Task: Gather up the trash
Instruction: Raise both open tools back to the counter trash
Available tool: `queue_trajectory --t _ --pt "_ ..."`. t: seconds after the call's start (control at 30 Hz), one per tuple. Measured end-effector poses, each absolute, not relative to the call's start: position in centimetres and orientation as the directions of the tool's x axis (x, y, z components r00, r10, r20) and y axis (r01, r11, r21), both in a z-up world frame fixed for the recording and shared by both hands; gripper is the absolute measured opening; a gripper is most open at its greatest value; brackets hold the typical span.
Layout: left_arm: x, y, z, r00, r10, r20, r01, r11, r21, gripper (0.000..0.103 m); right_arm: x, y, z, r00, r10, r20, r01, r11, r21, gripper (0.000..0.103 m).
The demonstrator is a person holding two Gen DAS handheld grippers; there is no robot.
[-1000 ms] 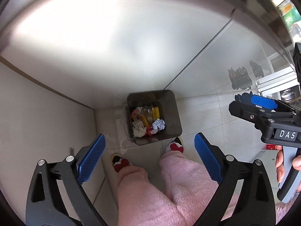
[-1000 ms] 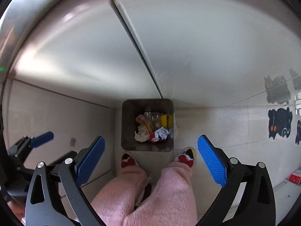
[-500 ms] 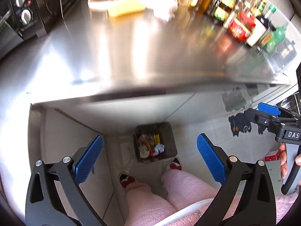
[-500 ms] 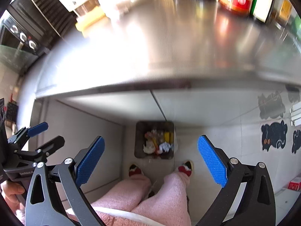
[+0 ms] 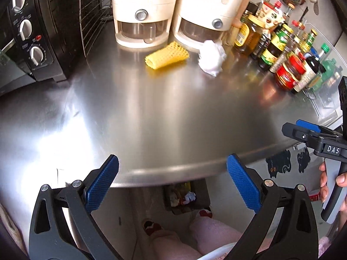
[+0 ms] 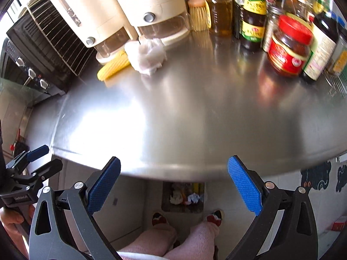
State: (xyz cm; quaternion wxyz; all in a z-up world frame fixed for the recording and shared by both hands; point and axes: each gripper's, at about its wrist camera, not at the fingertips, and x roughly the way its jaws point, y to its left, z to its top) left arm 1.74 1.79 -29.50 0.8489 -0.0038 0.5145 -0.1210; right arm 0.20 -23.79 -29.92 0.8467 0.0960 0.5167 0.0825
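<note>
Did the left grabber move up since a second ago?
Yes. The left gripper rose: earlier it looked down at the trash bin below the counter; now it sees over the countertop.

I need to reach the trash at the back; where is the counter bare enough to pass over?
The steel counter is bare from its near edge up to the yellow foam net and white wad. Left is bordered by the black oven; the right back is crowded with bottles and jars.

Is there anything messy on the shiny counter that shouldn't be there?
Yes. A crumpled white wad and a yellow foam net lie loose on the steel counter, by the cream machines. They look like trash; the jars stand tidy.
</note>
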Motion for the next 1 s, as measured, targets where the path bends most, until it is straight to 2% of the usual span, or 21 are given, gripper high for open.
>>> queue_trajectory --t 0.63,0.8,1.0 --pt "15.5 2.2 -32.2 0.462 -0.215 -0.861 0.227 0.967 -0.120 0.095 14.0 -20.1 -30.0 0.481 0.267 -0.835 -0.082 0.962 0.260 0.099" --pt "18.0 2.3 -33.2 0.484 -0.221 -0.847 0.237 0.965 -0.117 0.090 16.8 -19.0 -30.8 0.477 0.300 -0.826 -0.087 0.951 0.295 0.098" --pt "20.4 1.3 -33.9 0.476 -0.232 -0.848 0.276 0.955 -0.106 0.083 19.3 -18.0 -31.9 0.468 0.298 -0.832 -0.089 0.952 0.291 0.085"
